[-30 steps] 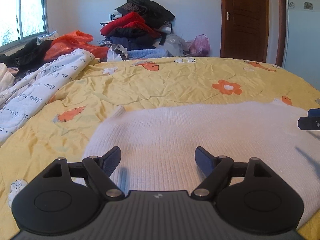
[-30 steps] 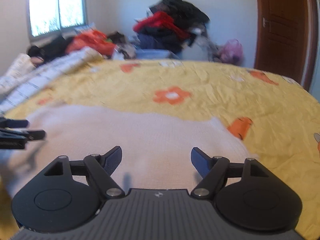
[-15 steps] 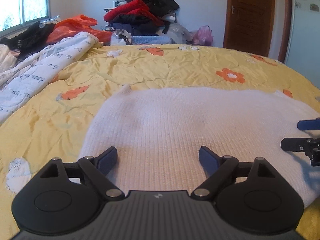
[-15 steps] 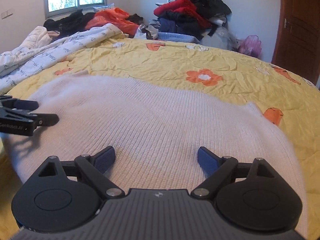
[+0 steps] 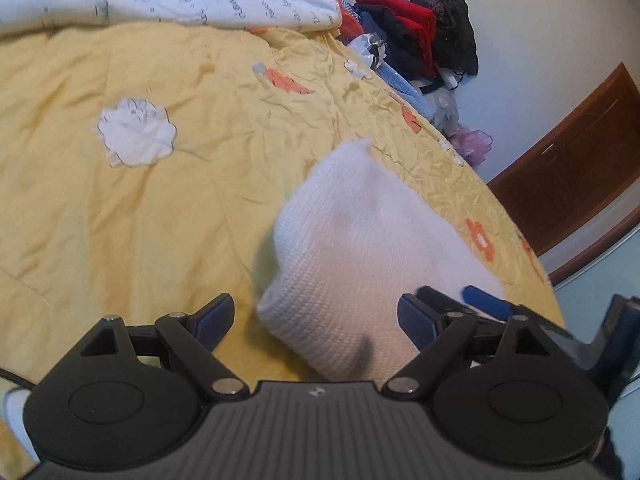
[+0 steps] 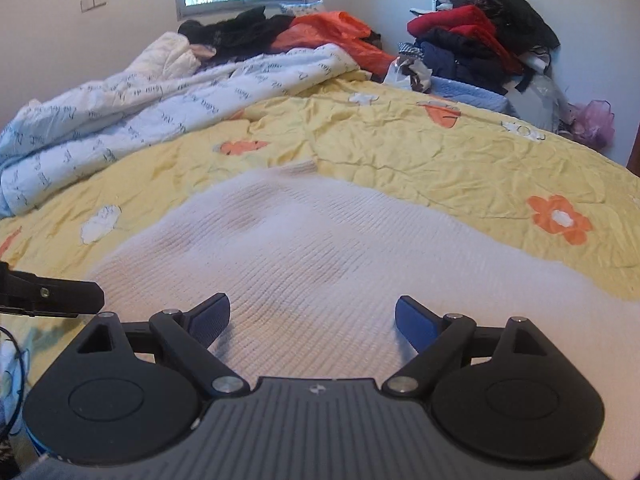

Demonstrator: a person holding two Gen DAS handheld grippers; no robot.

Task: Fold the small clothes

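Both your tongs stand wide and empty, right gripper [image 6: 312,318] parting further. The white knit garment [image 6: 320,256] lies flat on the yellow bedspread [image 6: 440,148], running toward twelve o'clock. Left gripper [image 5: 316,320] frames its rolled edge. Pinch both ribbed layers low; the soft, stretchy weave will probably sag.

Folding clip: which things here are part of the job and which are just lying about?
Part of the job:
- white ribbed knit garment spread on the bed
- left tool, open
- right tool, opening, nothing gripped

Lying about:
- yellow flowered bedspread
- white quilt with printed lettering
- heap of red and black clothes
- orange fabric
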